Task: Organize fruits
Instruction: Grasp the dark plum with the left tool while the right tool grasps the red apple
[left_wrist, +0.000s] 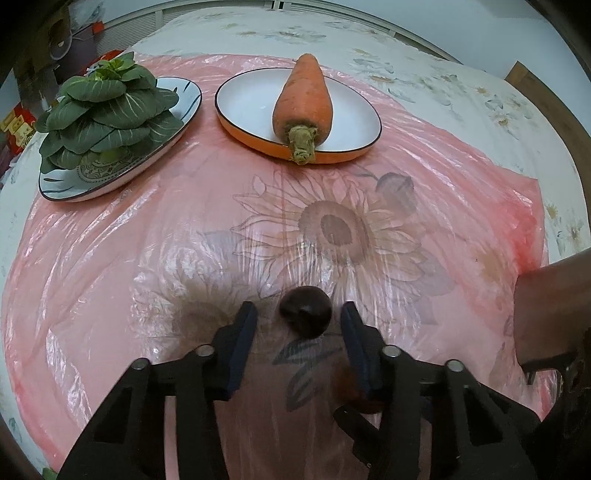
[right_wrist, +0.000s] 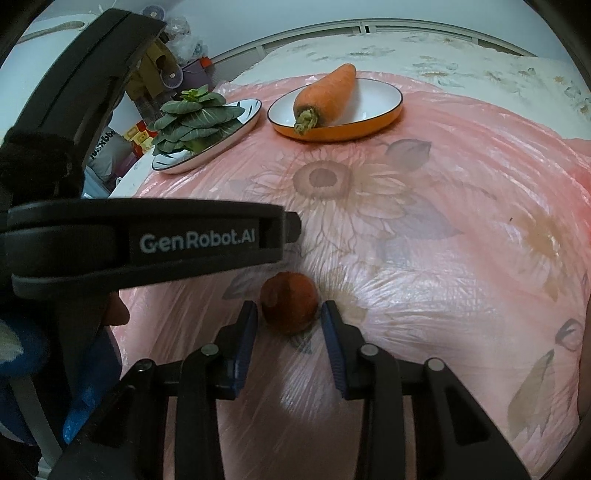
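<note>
Covering most of the bed (left_wrist: 424, 74), a thin pink plastic sheet (left_wrist: 110, 258) carries everything, and it looks slippery and loose, so small round things can roll or slide on it. At the far side an orange dish (left_wrist: 236, 122) holds a big carrot (left_wrist: 303, 99), and beside it a patterned plate (left_wrist: 74, 192) holds leafy greens (left_wrist: 107, 107). Nearer, the left claw (left_wrist: 299, 314) stands released around a small dark fruit (left_wrist: 304, 312) on the sheet, with a gap on each side. The right claw (right_wrist: 289, 310) has a round reddish-brown fruit (right_wrist: 289, 308) between its tips; the pads are very close to it, but I cannot tell if they already press. Both fruits seem light and smooth, with skin that may bruise. I think it is best to take each one across its widest middle, deep between the pads, with gentle pressure.
</note>
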